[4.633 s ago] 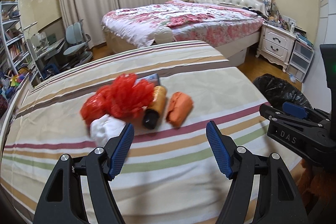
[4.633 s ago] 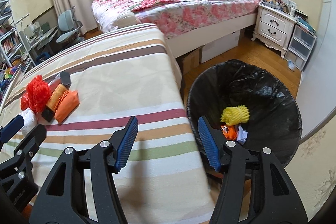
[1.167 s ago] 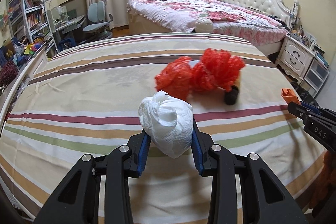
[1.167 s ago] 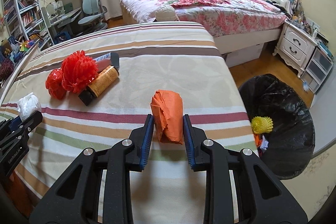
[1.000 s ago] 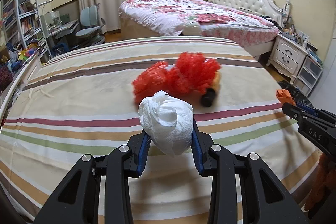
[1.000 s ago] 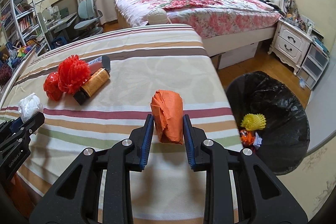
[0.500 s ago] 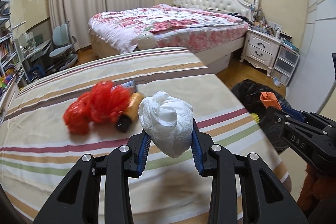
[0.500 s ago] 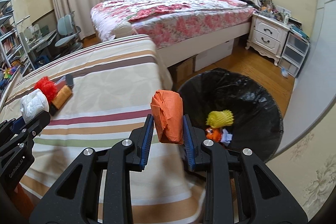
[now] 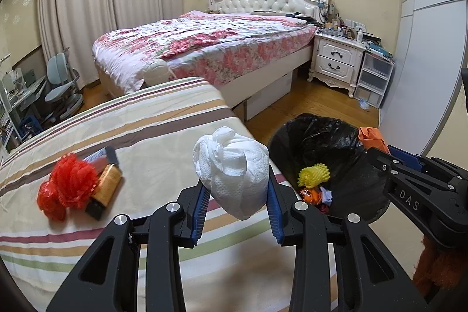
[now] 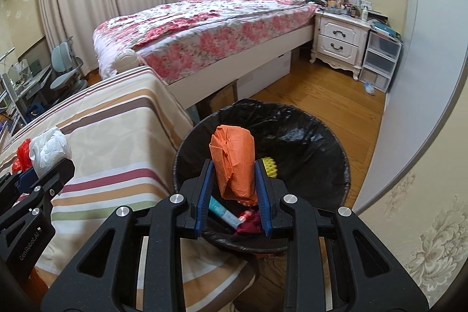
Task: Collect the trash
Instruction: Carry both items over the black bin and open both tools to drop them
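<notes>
My left gripper (image 9: 238,203) is shut on a crumpled white tissue ball (image 9: 232,167) and holds it above the right edge of the striped table (image 9: 140,125). My right gripper (image 10: 234,195) is shut on a crumpled orange paper wad (image 10: 234,160) and holds it over the black-lined trash bin (image 10: 304,136). The bin (image 9: 327,136) holds a yellow foam net (image 9: 313,174) and other scraps. Red mesh netting (image 9: 68,183), an orange-labelled bottle (image 9: 105,189) and a small dark box (image 9: 102,155) lie on the table.
A floral bed (image 9: 204,46) stands behind the table, with a white nightstand (image 9: 336,60) and plastic drawers (image 9: 374,81) at the right. A wall panel (image 10: 424,95) runs close to the bin. Desk chairs (image 9: 61,86) are at the far left.
Both grippers have swung right with their loads. The orange wad has moved from beside the bin to over it. The tissue ball has moved to the table's right edge.
</notes>
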{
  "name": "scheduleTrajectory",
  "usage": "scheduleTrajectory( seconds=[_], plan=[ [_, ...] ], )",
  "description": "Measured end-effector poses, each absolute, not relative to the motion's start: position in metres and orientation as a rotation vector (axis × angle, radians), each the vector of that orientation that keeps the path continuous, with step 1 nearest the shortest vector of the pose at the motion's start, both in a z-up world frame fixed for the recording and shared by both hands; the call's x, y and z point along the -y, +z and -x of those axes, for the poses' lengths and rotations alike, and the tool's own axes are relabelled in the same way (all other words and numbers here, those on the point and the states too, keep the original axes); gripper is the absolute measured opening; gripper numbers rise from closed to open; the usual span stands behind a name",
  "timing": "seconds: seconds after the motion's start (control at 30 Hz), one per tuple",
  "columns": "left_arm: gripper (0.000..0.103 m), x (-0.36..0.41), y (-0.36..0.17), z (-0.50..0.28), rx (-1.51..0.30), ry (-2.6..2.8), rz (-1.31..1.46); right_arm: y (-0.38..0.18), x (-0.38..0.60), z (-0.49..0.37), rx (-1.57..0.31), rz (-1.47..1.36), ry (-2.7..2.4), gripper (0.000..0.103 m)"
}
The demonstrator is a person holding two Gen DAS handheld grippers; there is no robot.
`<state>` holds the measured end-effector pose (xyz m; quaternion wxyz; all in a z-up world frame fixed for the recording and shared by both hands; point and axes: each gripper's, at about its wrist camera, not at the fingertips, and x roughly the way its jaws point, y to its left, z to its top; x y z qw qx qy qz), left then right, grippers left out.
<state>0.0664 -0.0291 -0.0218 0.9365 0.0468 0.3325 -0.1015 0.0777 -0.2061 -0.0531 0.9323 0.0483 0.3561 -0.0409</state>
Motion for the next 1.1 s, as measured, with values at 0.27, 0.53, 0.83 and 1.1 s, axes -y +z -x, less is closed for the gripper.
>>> scheduleTrajectory(
  seconds=[0.27,0.53,0.83,1.1],
  plan=[
    [0.036,0.056,-0.027,-0.082,-0.682,-0.230,-0.128,-0.053,0.223,-0.081,-0.724,-0.107,-0.116,0.028],
    [0.036,0.072,-0.032,-0.100,-0.698,-0.237,-0.150,-0.060,0.236,-0.090,-0.739,-0.118,-0.147,0.028],
    [0.036,0.091,-0.034,-0.111,-0.706,-0.252,-0.175,-0.067,0.250,-0.101,-0.762,-0.132,-0.175,0.028],
    [0.037,0.102,-0.038,-0.119,-0.713,-0.255,-0.199,-0.073,0.254,-0.109,-0.780,-0.135,-0.185,0.028]
  ],
)
